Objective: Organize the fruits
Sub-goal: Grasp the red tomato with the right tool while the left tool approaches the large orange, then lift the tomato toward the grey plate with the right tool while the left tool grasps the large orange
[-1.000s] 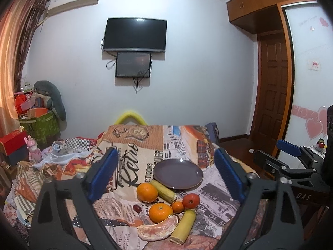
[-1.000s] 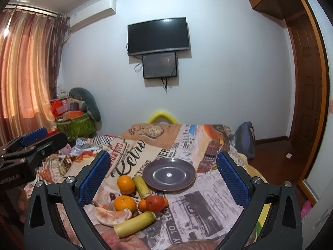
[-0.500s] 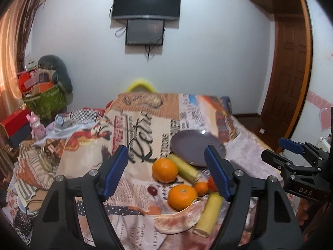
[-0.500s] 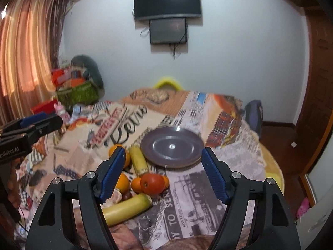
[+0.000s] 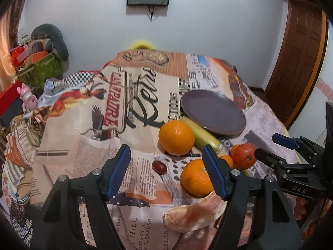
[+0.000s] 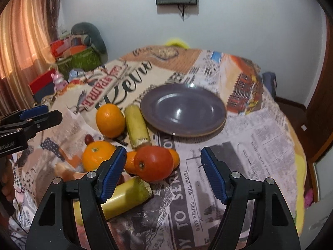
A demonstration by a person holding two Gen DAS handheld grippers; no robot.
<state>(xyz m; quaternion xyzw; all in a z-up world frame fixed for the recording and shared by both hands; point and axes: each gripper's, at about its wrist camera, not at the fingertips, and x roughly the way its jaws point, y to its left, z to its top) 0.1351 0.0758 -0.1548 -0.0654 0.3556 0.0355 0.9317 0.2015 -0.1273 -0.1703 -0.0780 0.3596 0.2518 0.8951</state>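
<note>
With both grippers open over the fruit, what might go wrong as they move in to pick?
The red tomato presses against small oranges and the banana piece; the right gripper could shove them apart. The left gripper straddles the grape, which might squash or roll. The plate lies partly on a fruit, so it may rock.

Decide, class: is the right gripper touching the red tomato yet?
Apart. In the right wrist view the tomato sits beyond the open right gripper, and neither blue pad meets its skin; tablecloth shows beside the right-hand pad.
</note>
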